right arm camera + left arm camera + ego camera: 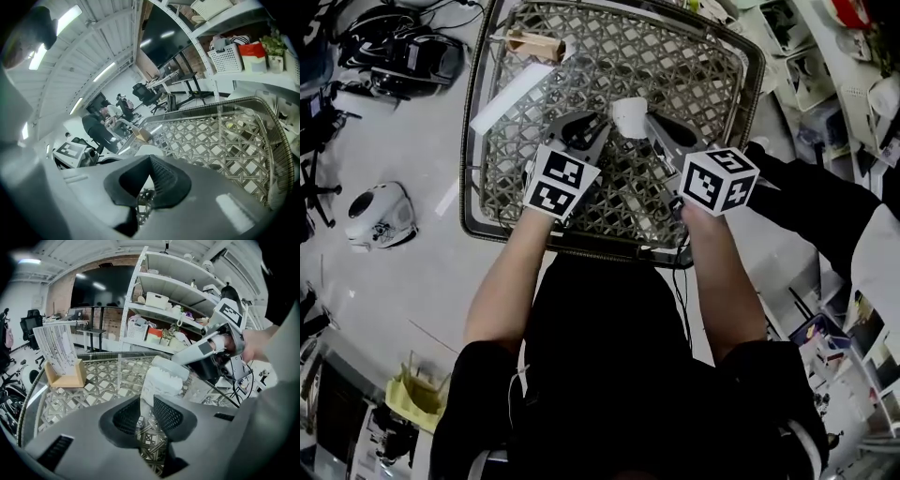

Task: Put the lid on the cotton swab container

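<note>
Your left gripper (146,416) is clamped on the lower body of the clear plastic cotton swab container packed with white swabs (160,384). It holds the container upright over the middle of the woven lattice tabletop (694,66); whether the base rests on that tabletop you can't tell from here. Your right gripper (145,182) is closed on the edge of the translucent white round lid (169,367). The lid sits tilted at the container's mouth, its near edge at or just touching the rim and its far edge raised. So the task looks about half done: both pieces are in hand and the lid is at the opening, but it is not seated. What's left is to level the lid, centre it over the rim, press it down and let go.
</note>
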A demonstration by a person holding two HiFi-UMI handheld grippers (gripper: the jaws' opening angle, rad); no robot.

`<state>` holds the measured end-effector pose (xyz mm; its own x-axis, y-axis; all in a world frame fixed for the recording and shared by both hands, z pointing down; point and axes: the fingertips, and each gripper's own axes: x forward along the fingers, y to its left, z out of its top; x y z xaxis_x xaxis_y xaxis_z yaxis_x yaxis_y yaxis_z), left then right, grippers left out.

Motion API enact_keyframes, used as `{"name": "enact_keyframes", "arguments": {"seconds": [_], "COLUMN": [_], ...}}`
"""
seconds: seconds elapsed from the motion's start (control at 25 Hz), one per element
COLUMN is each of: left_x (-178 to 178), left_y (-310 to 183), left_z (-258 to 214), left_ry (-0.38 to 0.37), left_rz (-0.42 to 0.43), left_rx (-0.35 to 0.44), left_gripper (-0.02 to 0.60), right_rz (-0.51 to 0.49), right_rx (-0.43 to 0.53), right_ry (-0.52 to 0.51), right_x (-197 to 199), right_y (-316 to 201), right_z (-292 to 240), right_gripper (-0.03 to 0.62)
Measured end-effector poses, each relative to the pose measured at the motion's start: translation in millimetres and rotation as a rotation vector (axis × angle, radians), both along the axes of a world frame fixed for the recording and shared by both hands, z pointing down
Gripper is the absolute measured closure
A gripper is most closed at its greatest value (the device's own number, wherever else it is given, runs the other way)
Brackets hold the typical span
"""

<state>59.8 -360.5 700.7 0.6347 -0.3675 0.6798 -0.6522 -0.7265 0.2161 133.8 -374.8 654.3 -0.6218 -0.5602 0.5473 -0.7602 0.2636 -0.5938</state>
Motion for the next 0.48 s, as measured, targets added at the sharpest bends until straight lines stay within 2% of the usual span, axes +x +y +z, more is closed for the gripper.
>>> {"name": "enact_keyframes", "arguments": {"seconds": [0.16,0.36,0.48], "left_x": [-0.9,-2.7,-4.6], "left_y": [-2.5,-4.7,-4.8], "left_z": [1.8,-9.3,-15.8], "left_ry": [0.004,0.015,0.008], "left_rz": [-0.017,-0.038,-0.044], "left_rx": [0.003,0.037,0.029], "left_gripper": [0.495,0.497,0.497], "right_rz": [-0.030,-0.110,-0.171], "right_rx": [-0.003,0.011,0.012], "right_ry": [0.035,0.169,0.242], "right_x": [-7.4,-13.6,-16.9], "right_y": [-1.3,0.9,1.7], "right_z": [5.6,7.2,8.8], "right_gripper": [0.583,0.583,0.583]}}
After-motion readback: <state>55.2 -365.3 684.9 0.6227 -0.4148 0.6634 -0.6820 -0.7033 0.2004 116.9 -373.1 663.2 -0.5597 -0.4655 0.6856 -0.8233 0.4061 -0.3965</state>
